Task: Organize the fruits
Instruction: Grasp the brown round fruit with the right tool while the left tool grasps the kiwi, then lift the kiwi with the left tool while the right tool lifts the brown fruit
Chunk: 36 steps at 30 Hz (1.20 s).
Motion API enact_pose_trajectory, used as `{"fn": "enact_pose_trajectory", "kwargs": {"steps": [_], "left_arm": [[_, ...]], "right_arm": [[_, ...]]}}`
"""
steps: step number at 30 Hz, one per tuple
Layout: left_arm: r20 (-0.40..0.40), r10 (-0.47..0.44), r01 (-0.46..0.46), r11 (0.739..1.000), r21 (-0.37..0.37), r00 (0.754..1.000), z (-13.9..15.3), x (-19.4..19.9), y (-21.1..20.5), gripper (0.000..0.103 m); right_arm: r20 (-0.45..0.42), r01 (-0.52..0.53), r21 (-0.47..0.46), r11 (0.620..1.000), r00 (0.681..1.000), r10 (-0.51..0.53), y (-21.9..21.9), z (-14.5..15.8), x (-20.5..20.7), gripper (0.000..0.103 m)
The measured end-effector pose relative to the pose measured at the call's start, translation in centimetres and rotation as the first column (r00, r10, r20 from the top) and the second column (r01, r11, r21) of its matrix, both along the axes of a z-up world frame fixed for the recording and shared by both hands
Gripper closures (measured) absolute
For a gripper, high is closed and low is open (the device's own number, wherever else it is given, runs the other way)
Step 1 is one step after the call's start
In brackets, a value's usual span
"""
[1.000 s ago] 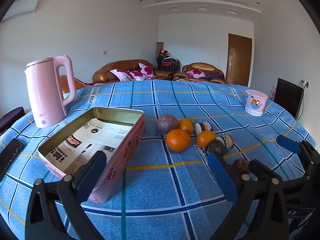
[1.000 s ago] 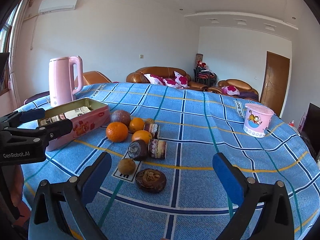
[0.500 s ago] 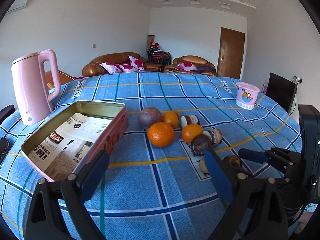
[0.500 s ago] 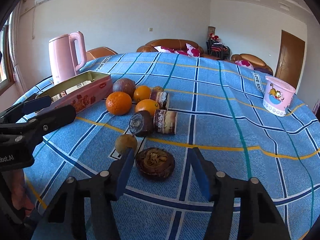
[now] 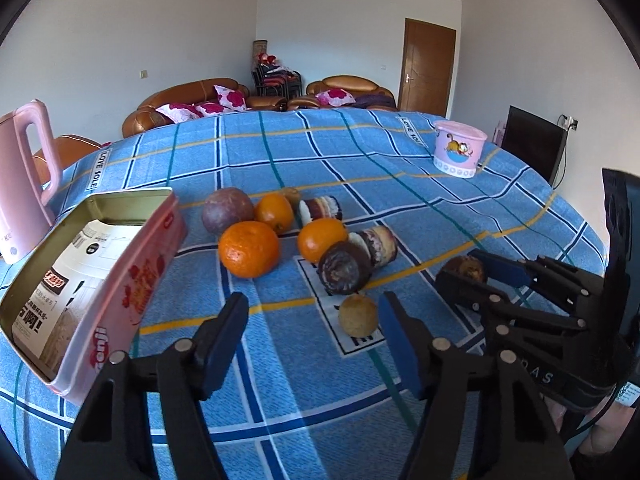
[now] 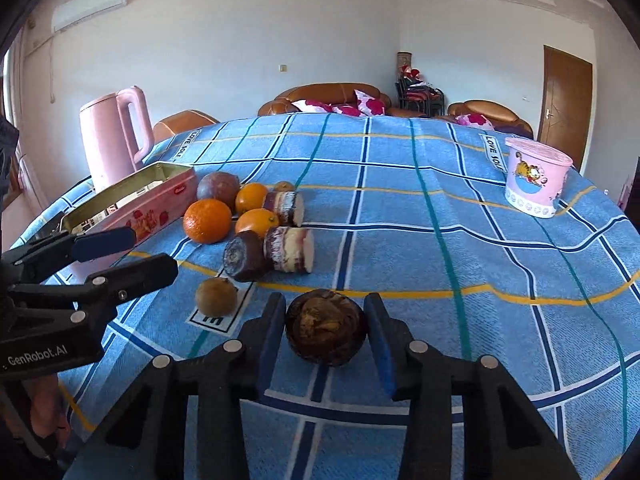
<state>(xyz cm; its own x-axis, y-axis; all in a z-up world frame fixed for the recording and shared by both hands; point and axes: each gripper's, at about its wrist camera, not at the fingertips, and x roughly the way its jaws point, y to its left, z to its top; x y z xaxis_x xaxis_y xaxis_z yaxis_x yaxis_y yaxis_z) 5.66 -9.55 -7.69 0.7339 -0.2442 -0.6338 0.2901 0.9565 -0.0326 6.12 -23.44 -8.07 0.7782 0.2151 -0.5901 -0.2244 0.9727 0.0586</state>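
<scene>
Left gripper point(image 5: 312, 334) hangs low over the worktop point(image 5: 360, 168) with jaws apart at a medium gap, nothing between them; small tan round fruit point(image 5: 357, 315) sits just ahead, nearer its right finger, apart from it. Going left to right in the left wrist view: pink kettle point(image 5: 22, 184) at the far left edge, then the open pink tin point(image 5: 120, 280) with printed paper inside, tilted in view, no fruit in it. Next the fruit cluster: purple passion fruit point(image 5: 227, 216), big orange point(image 5: 248, 249) in front of it, smaller orange point(image 5: 274, 213) touching the passion fruit, third orange point(image 5: 321, 240), dark round fruit point(image 5: 343, 267) beside a cut purple-white piece point(image 5: 374, 240), another cut piece point(image 5: 320, 210) behind. Pink cartoon cup point(image 5: 459, 154) stands well apart at far right.

Right gripper point(image 6: 326, 332) is narrowed around the dark brown wrinkled fruit point(image 6: 326, 330), which rests on the blue checked cloth; both blue pads flank it closely, left pad looks touching or nearly so, right pad just beside, so contact unclear. In the left wrist view that fruit point(image 5: 464, 268) shows partly behind the right gripper's point(image 5: 476, 276) fingers. Left gripper point(image 6: 120, 252) enters the right wrist view from the left edge, near the tin point(image 6: 132, 212).
</scene>
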Motion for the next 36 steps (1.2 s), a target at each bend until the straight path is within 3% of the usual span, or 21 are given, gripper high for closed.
{"fn": "enact_pose_trajectory", "kwargs": {"steps": [2,9,14,17,36], "left_arm": [[-0.014,-0.028,0.028,1.000,0.003,1.000,-0.2,0.2,-0.8,0.036],[-0.086,-0.062,0.062,0.998,-0.003,0.994,-0.9,1.4,-1.8,0.058],[-0.137,-0.101,0.102,0.995,0.000,0.985,-1.6,2.0,-2.4,0.062],[-0.159,-0.108,0.108,0.994,-0.010,0.981,-1.9,2.3,-2.4,0.075],[0.001,-0.051,0.051,0.998,-0.030,0.999,-0.5,0.7,-1.2,0.075]], "right_arm": [[-0.003,0.008,0.012,1.000,1.000,-0.008,-0.3,0.0,0.2,0.060],[-0.014,-0.003,0.047,0.999,1.000,0.004,-0.8,0.0,0.4,0.060],[-0.021,-0.010,0.054,0.998,1.000,0.011,-0.8,-0.1,0.5,0.060],[-0.021,-0.013,0.050,0.999,1.000,0.014,-0.8,-0.1,0.5,0.060],[0.047,-0.061,0.030,0.998,0.997,0.060,-0.3,0.2,-0.5,0.060]]}}
